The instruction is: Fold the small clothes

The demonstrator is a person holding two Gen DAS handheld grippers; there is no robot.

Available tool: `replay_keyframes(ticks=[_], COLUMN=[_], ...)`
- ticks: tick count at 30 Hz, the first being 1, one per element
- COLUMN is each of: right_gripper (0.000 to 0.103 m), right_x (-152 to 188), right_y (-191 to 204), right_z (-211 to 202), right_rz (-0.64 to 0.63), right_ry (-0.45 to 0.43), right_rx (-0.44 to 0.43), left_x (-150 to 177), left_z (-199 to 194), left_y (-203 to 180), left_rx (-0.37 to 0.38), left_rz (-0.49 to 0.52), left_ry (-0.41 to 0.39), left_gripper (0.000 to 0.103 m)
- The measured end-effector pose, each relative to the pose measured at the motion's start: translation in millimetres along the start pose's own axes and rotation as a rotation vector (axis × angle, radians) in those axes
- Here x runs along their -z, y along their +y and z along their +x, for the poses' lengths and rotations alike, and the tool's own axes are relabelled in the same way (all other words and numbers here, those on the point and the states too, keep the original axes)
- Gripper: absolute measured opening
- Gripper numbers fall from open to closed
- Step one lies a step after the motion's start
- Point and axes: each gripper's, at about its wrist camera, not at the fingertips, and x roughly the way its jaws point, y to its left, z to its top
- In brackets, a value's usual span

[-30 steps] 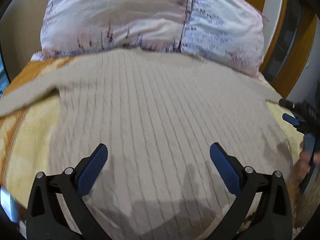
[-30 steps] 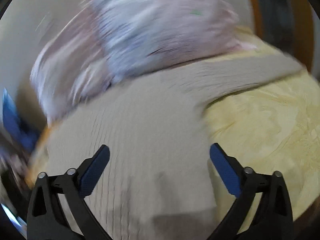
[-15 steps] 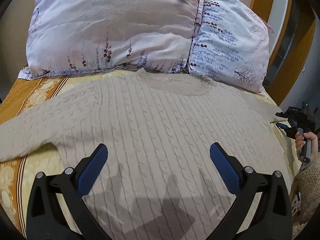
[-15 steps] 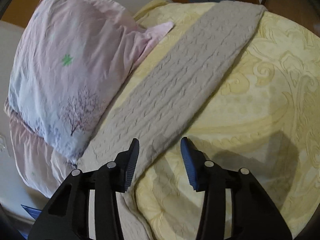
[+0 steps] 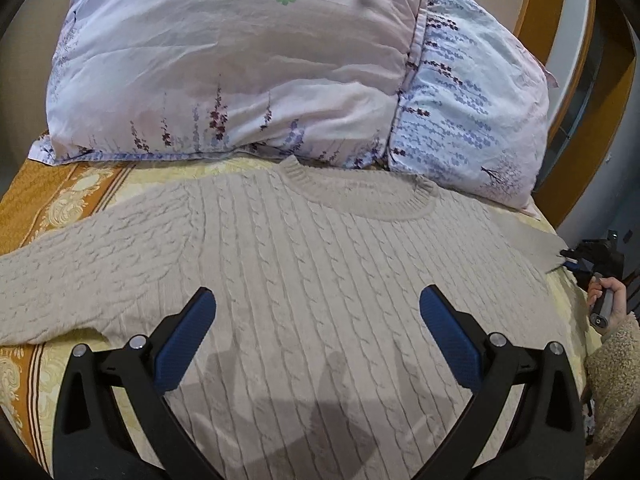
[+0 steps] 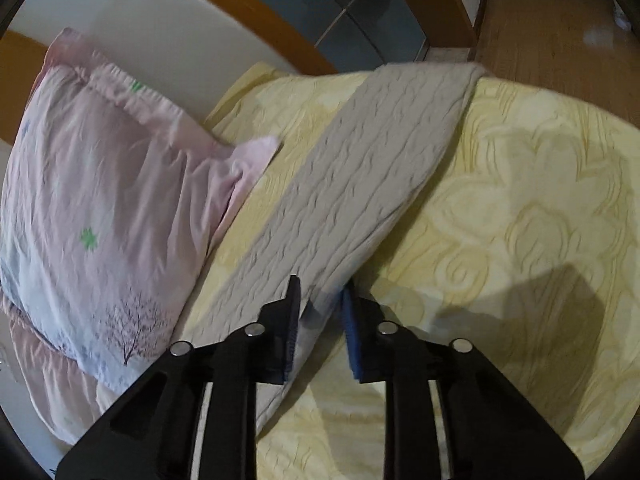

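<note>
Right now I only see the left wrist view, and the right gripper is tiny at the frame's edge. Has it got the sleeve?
Observer: Yes. In the right wrist view the right gripper has its jaws nearly together, with one edge of the sleeve pinched between them.
Operator: Where does the cuff lie?
Observer: The cuff lies flat, reaching the far edge of the bedspread, with the wooden floor just beyond it.

Bed (image 5: 44,192): sweater (image 5: 320,280), seemingly two pillows (image 5: 240,64).
</note>
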Motion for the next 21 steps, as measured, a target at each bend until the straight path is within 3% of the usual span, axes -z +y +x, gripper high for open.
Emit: replay_keyframes(ticks=[2,6,14,18,21], right_gripper=[0.012,0.011,0.010,0.010,0.010], right_x=[-2.0,2.4,35.5,80.8,135.4], right_y=[1.9,18.2,94.7,137.2,167.3], right_z=[1.9,-8.1,-51.2,-54.7,-38.8], right_rz=[-0.017,-0.093,-0.317,-0.442,-0.558], right_ry=[-0.005,-0.051,-0.104,-0.029,0.101], right_rx=[0.008,-0.016,-0.219,-0.330,-0.385], left_x=[-2.3,-4.5,-8.8,-8.8,-7.7], left_z=[2.1,4.0,12.4,13.1,12.7], left_y=[-0.2,1.3,12.6,11.0,6.7], left_rx=[0.001,0.037,0.078,0.077,0.087], left_rz=[-0.002,-0.015,-0.115,-0.107,-0.096], left_ry=[0.000,0.002,0.025,0.027,0.027], left_gripper=[0.101,0.101,0.101,0.101,0.101])
